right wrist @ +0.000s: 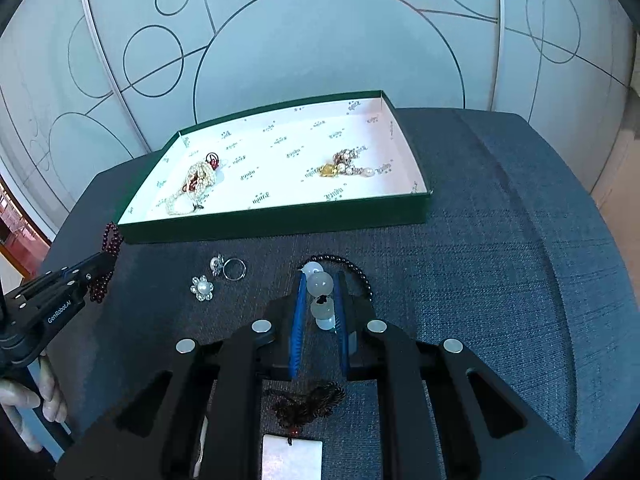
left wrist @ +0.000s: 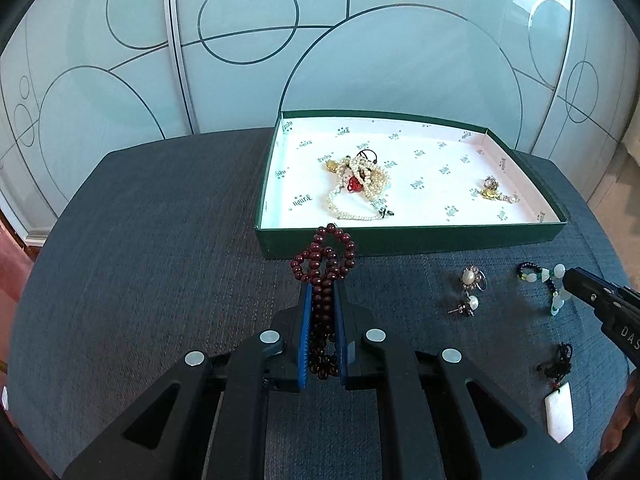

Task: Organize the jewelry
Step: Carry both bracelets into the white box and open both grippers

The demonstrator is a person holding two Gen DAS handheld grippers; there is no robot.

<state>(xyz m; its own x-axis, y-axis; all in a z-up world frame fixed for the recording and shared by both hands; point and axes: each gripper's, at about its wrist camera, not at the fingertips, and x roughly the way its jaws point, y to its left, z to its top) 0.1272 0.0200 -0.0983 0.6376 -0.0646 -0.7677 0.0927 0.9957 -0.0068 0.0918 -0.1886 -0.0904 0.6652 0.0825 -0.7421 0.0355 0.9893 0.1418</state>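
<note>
The left claw (left wrist: 322, 300) is closed on a dark red bead bracelet (left wrist: 326, 258); its blue pads pinch the strands, and loops of beads stand out past the tips toward 12 o'clock, in front of the near wall of the green box (left wrist: 412, 238). The right claw (right wrist: 320, 294) is closed on a jade bead bracelet (right wrist: 320, 282), pale round beads squeezed between its pads while the black-beaded part trails onto the counter (right wrist: 500, 272) toward 2 o'clock.

Inside the box, a pearl necklace tangle (left wrist: 360, 184) lies at 9 o'clock and a gold brooch cluster (left wrist: 494, 191) at 3 o'clock. On the counter between the claws sit a pearl ring (right wrist: 230, 267) and a pearl flower earring (right wrist: 202, 288). A white rectangular pendant (right wrist: 292, 456) on a dark knotted cord lies under the right claw, at 6 o'clock.
</note>
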